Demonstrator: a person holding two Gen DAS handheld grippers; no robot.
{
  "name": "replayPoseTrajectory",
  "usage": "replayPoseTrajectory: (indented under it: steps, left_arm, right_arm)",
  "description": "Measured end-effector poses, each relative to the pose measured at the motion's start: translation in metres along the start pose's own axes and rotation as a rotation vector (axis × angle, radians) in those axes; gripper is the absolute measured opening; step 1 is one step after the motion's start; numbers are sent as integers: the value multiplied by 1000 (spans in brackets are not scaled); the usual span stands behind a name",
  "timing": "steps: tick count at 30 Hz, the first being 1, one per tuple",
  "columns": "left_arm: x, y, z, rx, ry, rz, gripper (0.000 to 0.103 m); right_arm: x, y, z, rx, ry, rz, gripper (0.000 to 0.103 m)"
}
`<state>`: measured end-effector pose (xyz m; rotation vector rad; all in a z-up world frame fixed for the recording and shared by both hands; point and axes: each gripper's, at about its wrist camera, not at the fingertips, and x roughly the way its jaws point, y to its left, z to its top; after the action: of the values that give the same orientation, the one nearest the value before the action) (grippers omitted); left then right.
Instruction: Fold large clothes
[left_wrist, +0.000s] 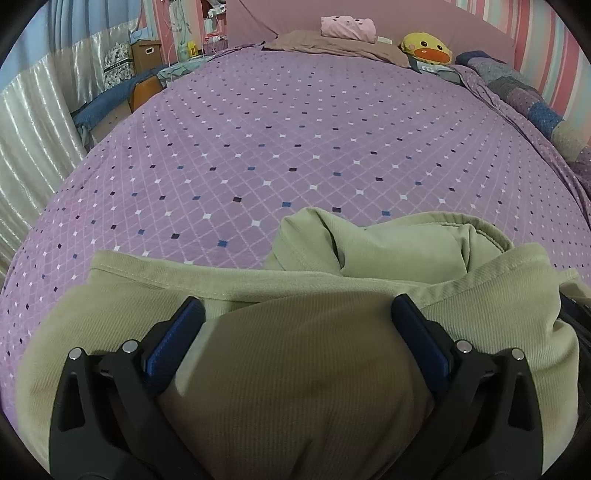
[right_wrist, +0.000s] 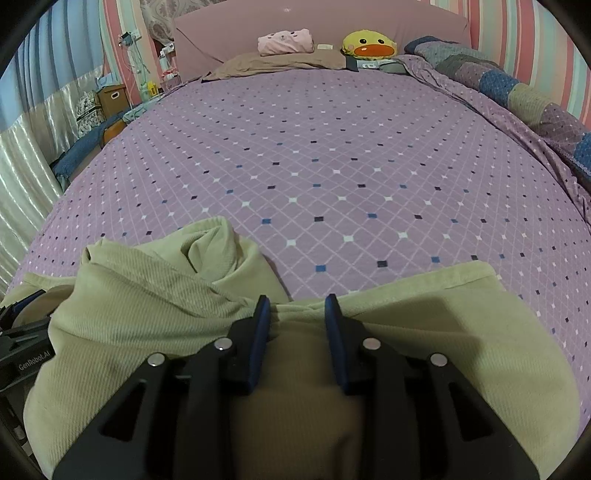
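Wide apart, left gripper jaws hang over rumpled olive ribbed knit garment, blue pads clear of the cloth, nothing pinched. Right gripper jaws stand partly open, straddling a bunched ridge of the same garment; grip unclear. Garment lies heaped on near edge of lilac diamond-quilted bedspread. Round yellow duck plush sits far off by the headboard.

Dim, even indoor light, heavy fisheye bending.
Dark shadow on the garment below the bedspread; sharp centre, black vignette corners.
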<state>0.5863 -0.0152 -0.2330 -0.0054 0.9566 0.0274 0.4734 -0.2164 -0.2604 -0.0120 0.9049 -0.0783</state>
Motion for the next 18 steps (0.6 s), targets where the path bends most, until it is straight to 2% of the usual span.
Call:
replayPoseTrajectory:
  steps: [18]
  left_arm:
    - [-3,4,-4,-2,-47,-14,100]
  right_arm:
    - [2,0,-2,2,-34,-3,32]
